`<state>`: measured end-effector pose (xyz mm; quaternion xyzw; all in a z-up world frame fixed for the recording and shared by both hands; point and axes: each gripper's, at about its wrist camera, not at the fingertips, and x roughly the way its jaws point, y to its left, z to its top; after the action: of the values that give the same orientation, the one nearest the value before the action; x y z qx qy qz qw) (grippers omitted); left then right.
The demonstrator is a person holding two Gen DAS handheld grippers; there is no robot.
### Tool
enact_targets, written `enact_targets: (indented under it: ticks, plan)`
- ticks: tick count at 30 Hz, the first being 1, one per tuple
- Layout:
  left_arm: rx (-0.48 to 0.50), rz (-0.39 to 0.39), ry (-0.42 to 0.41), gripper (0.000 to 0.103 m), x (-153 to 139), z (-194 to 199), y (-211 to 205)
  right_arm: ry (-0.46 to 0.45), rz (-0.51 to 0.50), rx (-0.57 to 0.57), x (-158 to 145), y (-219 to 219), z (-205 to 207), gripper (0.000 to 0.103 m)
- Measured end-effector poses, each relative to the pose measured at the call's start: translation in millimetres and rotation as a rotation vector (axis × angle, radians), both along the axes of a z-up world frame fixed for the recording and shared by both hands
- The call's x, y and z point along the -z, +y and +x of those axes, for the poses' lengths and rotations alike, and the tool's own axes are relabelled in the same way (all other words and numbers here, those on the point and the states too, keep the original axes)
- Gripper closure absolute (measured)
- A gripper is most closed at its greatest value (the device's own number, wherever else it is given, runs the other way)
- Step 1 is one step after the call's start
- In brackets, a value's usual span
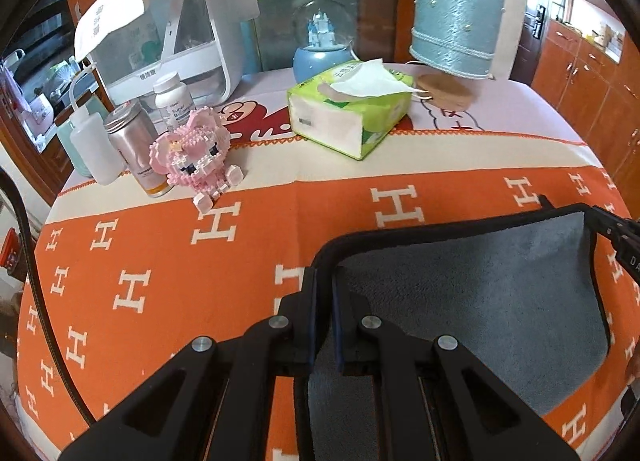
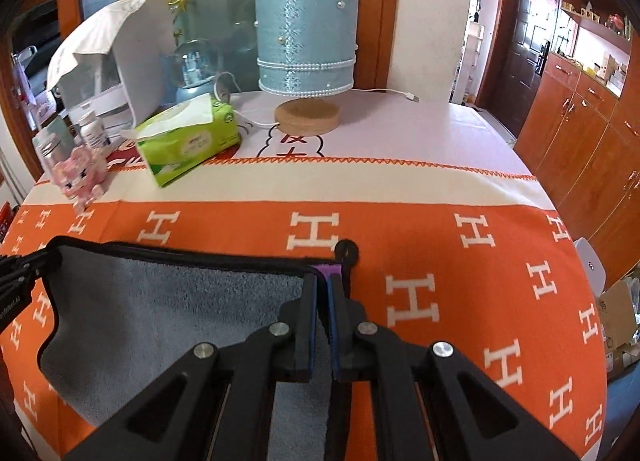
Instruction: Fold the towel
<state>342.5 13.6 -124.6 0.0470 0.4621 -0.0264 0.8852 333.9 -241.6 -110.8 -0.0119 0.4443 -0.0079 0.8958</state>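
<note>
1. Your left gripper [image 1: 323,281] has its jaws pressed together on the left top corner of the grey towel [image 1: 472,293], pinching the black-bound edge between the blue-lined fingers [image 1: 313,325].
2. Your right gripper [image 2: 323,285] is likewise clamped on the opposite top corner, where a purple tag [image 2: 326,271] and a small black hanging loop [image 2: 347,250] show just beyond the fingertips.
3. The towel is held by both corners, with its top hem stretched between the two grippers. The hem runs nearly straight in the right wrist view; the grey pile below it sags toward you.
4. Each view shows the other gripper at the far end of the hem, at the frame edge.
5. Below the towel lies the orange tablecloth [image 1: 160,269] with white H marks; whether the towel's lower part touches it cannot be told.
6. Well beyond the towel, on the cream band, stand a green tissue box [image 1: 352,113] and a pink block figure [image 1: 192,157].
7. Behind the figure stand a metal can [image 1: 134,137] and white bottles.
8. At the far edge stands a blue lamp [image 2: 306,45] on a cork base.
</note>
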Motion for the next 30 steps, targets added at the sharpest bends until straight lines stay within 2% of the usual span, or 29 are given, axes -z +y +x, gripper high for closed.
enact_targets:
  ticks: [10, 19, 21, 23, 25, 30]
  plan:
    - [-0.062, 0.034, 0.057, 0.098, 32.0, 27.3, -2.3, 0.034, -0.056, -0.005, 18.4, 11.7, 20.1, 0.098]
    - [-0.076, 0.056, 0.063, 0.097, 39.7, 35.3, -9.6, 0.083, -0.097, 0.025, 37.6, 13.0, 29.1, 0.098]
    - [-0.081, 0.062, 0.063, 0.094, 40.1, 36.6, -10.3, 0.094, -0.085, 0.032, 38.3, 12.6, 30.7, 0.094]
    - [-0.095, 0.064, 0.069, 0.081, 40.0, 37.7, -9.7, 0.095, -0.071, 0.046, 37.1, 10.5, 31.0, 0.092]
    - [-0.108, 0.062, 0.064, 0.056, 37.1, 37.1, -8.1, 0.091, -0.056, 0.057, 33.9, 8.4, 30.4, 0.091]
    - [-0.109, 0.082, 0.025, 0.023, 22.9, 29.4, -10.5, 0.074, -0.045, 0.051, 22.0, 9.3, 22.8, 0.09]
